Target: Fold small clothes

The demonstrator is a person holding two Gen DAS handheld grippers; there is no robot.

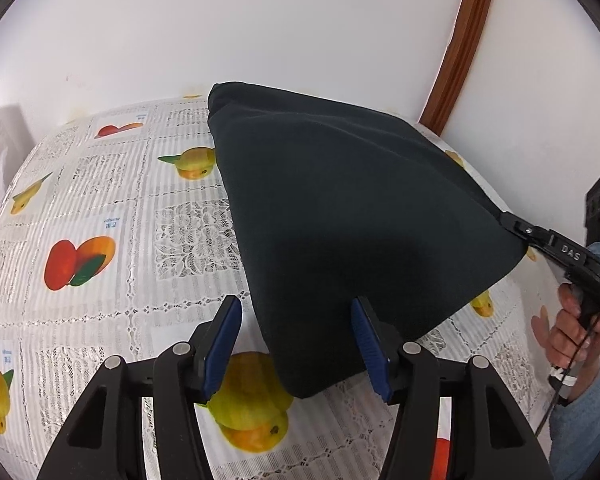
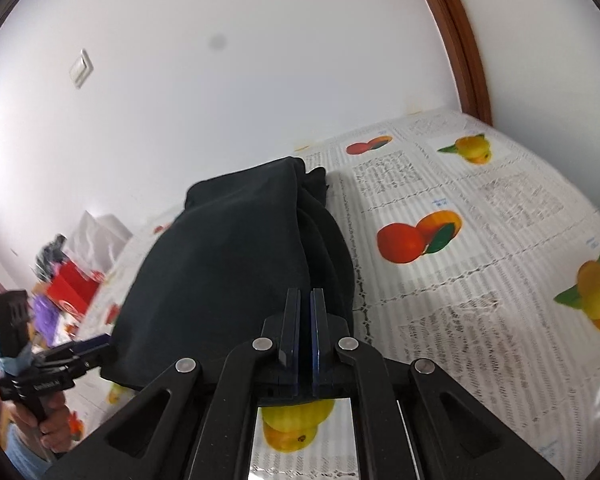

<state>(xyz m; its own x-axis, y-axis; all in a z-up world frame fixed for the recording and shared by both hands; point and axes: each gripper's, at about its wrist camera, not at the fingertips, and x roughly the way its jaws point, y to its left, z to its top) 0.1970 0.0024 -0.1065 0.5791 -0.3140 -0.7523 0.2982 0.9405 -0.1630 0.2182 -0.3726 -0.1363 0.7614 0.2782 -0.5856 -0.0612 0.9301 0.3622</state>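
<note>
At far left of the right wrist view, blurred clutter (image 2: 66, 280) sits by the wall, too smeared to identify. The left tool (image 1: 296, 344) stands with its blue pads (image 1: 222, 346) spread apart, a corner of the dark garment (image 1: 340, 216) hanging between them; whether either pad touches the cloth cannot be told. The garment is lifted over the fruit-print counter (image 1: 100, 208), hiding what lies beneath. The right tool (image 2: 305, 320) is clamped on the garment's edge.

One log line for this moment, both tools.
left tool: open, straddling near corner of black fabric garment | right tool: shut on garment edge, lifted | fruit-print lace tablecloth: beneath
</note>
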